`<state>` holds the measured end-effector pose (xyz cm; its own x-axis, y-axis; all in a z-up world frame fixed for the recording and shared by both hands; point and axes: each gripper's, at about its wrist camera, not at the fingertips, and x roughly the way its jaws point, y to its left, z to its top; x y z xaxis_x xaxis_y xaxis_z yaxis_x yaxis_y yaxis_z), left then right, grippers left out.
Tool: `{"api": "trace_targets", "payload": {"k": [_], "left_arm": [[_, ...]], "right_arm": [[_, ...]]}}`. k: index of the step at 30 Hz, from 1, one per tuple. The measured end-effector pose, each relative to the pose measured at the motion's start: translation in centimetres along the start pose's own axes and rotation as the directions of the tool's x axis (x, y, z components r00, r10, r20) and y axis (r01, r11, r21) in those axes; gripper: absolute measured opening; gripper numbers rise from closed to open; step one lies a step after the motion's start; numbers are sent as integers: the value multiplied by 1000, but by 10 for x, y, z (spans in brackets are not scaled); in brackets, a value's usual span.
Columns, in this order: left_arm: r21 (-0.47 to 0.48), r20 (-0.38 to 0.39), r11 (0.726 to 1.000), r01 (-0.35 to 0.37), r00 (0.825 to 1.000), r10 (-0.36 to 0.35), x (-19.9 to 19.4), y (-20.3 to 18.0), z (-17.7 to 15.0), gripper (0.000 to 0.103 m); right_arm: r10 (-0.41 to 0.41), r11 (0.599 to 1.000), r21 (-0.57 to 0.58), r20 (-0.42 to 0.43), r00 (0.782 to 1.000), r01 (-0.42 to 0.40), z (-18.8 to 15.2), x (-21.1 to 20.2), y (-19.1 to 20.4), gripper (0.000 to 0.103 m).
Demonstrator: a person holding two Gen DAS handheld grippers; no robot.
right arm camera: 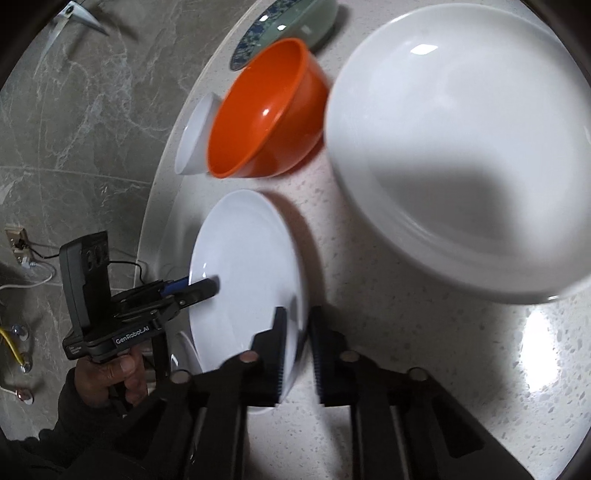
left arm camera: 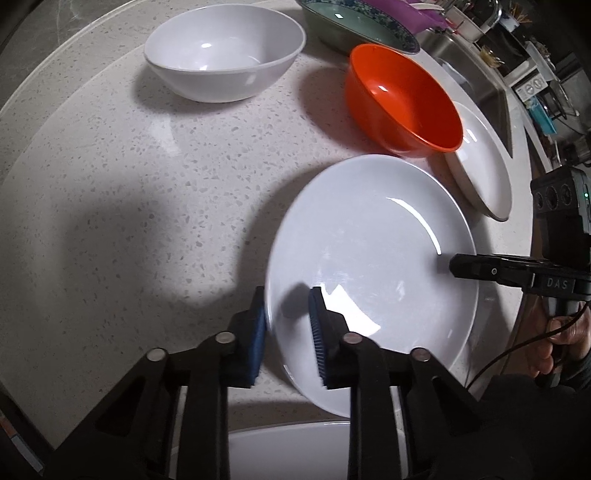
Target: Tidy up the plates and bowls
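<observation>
Jaws of both grippers straddling opposite rims of one white plate [left arm camera: 369,258], closure on the rim not discernible.

Left wrist view: left gripper [left arm camera: 288,325] with one blue pad outside the plate's near rim, the other over its inner face; plate tilted above the speckled counter [left arm camera: 147,203]. Right gripper [left arm camera: 465,264] at the plate's far right edge, upper finger over the plate face. Beyond the plate: orange bowl [left arm camera: 402,99], second white plate [left arm camera: 484,166] behind it, white bowl [left arm camera: 225,51], patterned green dish [left arm camera: 354,22].
Right wrist view: right gripper [right arm camera: 297,354] astride the plate [right arm camera: 243,273] rim. Left gripper [right arm camera: 195,290] at the opposite rim. Past the plate: orange bowl [right arm camera: 266,110], white bowl [right arm camera: 195,136] behind it, patterned dish [right arm camera: 291,22], large white plate [right arm camera: 461,147] beside.
</observation>
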<state>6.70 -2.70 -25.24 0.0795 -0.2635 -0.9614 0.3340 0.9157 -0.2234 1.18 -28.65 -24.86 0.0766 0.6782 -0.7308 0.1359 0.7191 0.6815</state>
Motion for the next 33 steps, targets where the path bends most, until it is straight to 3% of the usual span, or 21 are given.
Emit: {"api": "trace_targets", "payload": {"k": [11, 19, 27, 33], "left_arm": [[-28, -6, 1000, 4, 1000, -4, -1, 3, 2, 15], [-60, 26, 998, 5, 1000, -3, -29, 7, -1, 15], [-181, 95, 983, -22, 995, 40, -80, 33, -54, 15], [-310, 125, 949, -53, 988, 96, -109, 55, -122, 15]], "right_arm": [[-1, 999, 43, 10, 1000, 0, 6, 0, 0, 10], [34, 999, 41, 7, 999, -34, 9, -12, 11, 10], [80, 994, -63, -66, 995, -84, 7, -5, 60, 10], [84, 978, -176, -177, 981, -116, -13, 24, 106, 10]]}}
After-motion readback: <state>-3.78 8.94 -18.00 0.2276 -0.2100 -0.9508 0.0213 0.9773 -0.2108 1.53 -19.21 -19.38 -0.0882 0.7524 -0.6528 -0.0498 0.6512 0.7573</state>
